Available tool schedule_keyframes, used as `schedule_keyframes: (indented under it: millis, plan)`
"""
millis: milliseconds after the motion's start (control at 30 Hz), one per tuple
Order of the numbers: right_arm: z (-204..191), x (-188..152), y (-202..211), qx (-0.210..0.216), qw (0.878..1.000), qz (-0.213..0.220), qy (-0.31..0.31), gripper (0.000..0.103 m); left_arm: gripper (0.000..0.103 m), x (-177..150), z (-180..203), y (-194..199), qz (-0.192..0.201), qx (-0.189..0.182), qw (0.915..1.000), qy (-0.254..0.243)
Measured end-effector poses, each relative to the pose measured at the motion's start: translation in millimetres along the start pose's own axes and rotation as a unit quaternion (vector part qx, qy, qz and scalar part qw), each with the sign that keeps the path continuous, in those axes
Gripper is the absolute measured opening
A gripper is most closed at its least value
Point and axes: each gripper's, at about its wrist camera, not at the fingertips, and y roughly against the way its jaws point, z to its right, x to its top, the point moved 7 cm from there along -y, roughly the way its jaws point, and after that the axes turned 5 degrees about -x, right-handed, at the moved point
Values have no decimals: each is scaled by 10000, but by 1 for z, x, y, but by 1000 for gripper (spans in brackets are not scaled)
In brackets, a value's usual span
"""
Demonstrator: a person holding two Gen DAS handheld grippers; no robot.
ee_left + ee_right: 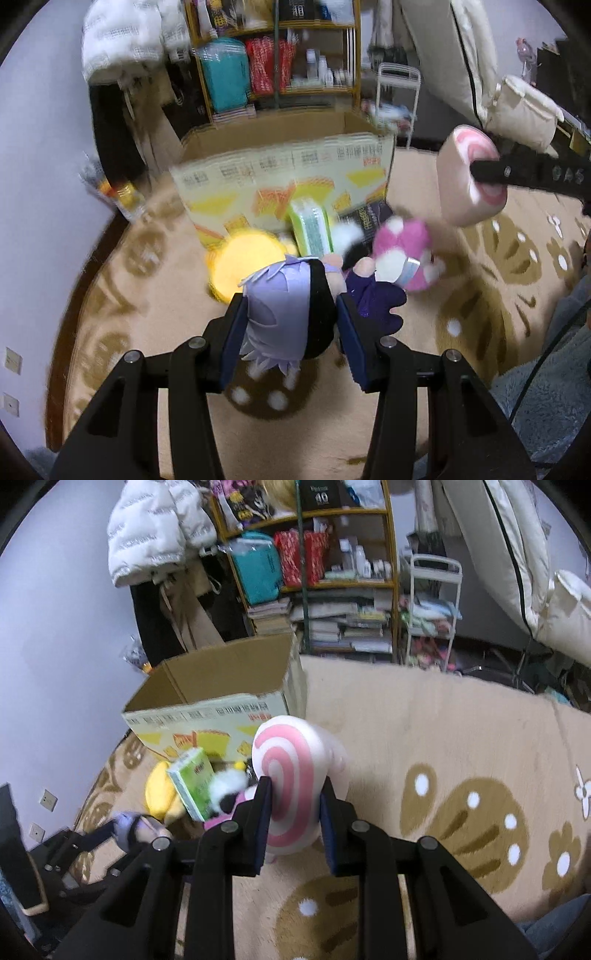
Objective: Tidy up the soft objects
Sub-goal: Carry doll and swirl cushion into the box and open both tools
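My left gripper (290,310) is shut on a purple-haired plush doll (284,306) and holds it above the rug. My right gripper (295,794) is shut on a white plush roll with a pink swirl (291,771), also held above the rug; the roll also shows in the left wrist view (467,177). An open cardboard box (207,709) stands ahead on the floor. In front of it lie a yellow plush (243,262), a green tissue pack (310,229), a black-and-white plush (227,790) and a pink plush (404,254).
A beige rug with brown flower patterns (461,746) covers the floor. A shelf with books and bags (332,572) stands behind the box, with a white jacket (159,528) at its left. A white rack (432,613) and cream bedding (517,554) are at the right.
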Motion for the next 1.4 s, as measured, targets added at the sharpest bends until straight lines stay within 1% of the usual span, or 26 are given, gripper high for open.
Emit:
schedule_keyframes:
  millis: [133, 267, 367, 467, 667, 767, 833, 933, 1033, 1100, 1200, 1300, 1400]
  plan:
    - [-9, 8, 22, -14, 9988, 436, 200, 26, 48, 20, -12, 34, 589, 243, 9979, 129]
    - [-18, 18, 41, 42, 9957, 872, 305, 26, 48, 40, -28, 69, 1230, 617, 9903, 187]
    - [-23, 27, 50, 104, 9935, 1085, 325, 26, 48, 54, -39, 90, 1623, 746, 9834, 321]
    - [-29, 34, 58, 116, 9908, 1283, 408, 26, 48, 65, -50, 104, 1918, 938, 9760, 422]
    - [-38, 56, 67, 146, 9839, 1681, 589, 26, 48, 93, -56, 115, 2292, 1142, 9662, 315]
    - [-42, 71, 66, 172, 9814, 1794, 658, 26, 48, 109, -59, 119, 2450, 1255, 9612, 194]
    - [-45, 80, 63, 169, 9807, 1821, 693, 26, 48, 118, -62, 119, 2498, 1295, 9595, 158]
    - [-50, 95, 56, 159, 9793, 1852, 799, 26, 49, 129, -72, 115, 2496, 1234, 9601, 270]
    - [-60, 110, 51, 128, 9751, 1990, 969, 26, 49, 141, -82, 105, 2480, 1309, 9595, 252]
    - [-66, 119, 47, 197, 9733, 2047, 1025, 26, 49, 146, -87, 97, 2442, 1328, 9603, 229]
    - [-75, 127, 36, 296, 9725, 2029, 1105, 26, 49, 152, -92, 82, 2350, 1312, 9629, 200]
    - [-82, 127, 20, 263, 9724, 1959, 1237, 27, 49, 153, -95, 67, 2273, 1221, 9659, 216]
    - [-82, 120, 0, 247, 9784, 1677, 1184, 28, 49, 153, -99, 46, 2020, 1060, 9730, 361]
